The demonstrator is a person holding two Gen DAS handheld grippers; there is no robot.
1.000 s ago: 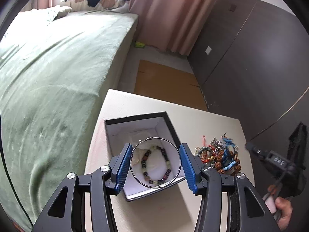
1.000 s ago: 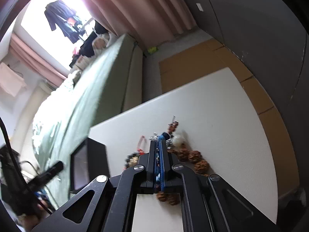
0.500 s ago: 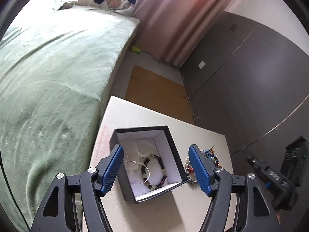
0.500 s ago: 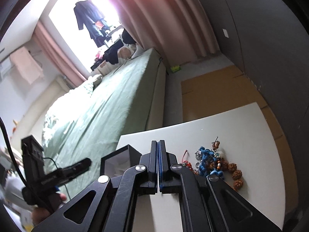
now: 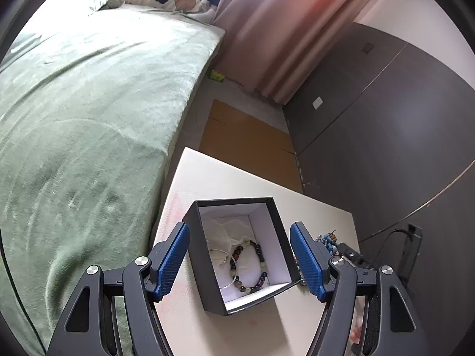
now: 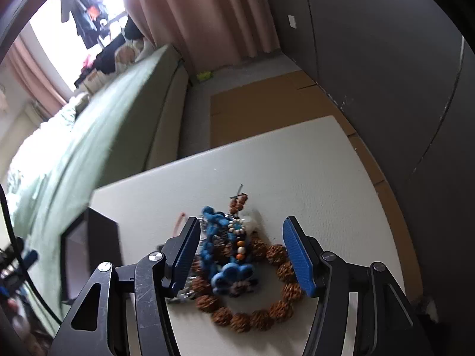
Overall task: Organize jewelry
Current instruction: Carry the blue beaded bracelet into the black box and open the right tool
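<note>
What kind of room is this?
Most likely a bedroom: a bed with a green cover, pink curtains, and a dark wardrobe beside the small table with the jewelry.

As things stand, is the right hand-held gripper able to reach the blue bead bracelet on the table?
Probably yes. The right hand-held gripper is opening above the jewelry pile, the blue bead bracelet lies on top between its jaws, untouched, and nothing covers it.

Open black box, white-lined, beaded bracelet and thin hoop inside — tangled jewelry pile beside it
</note>
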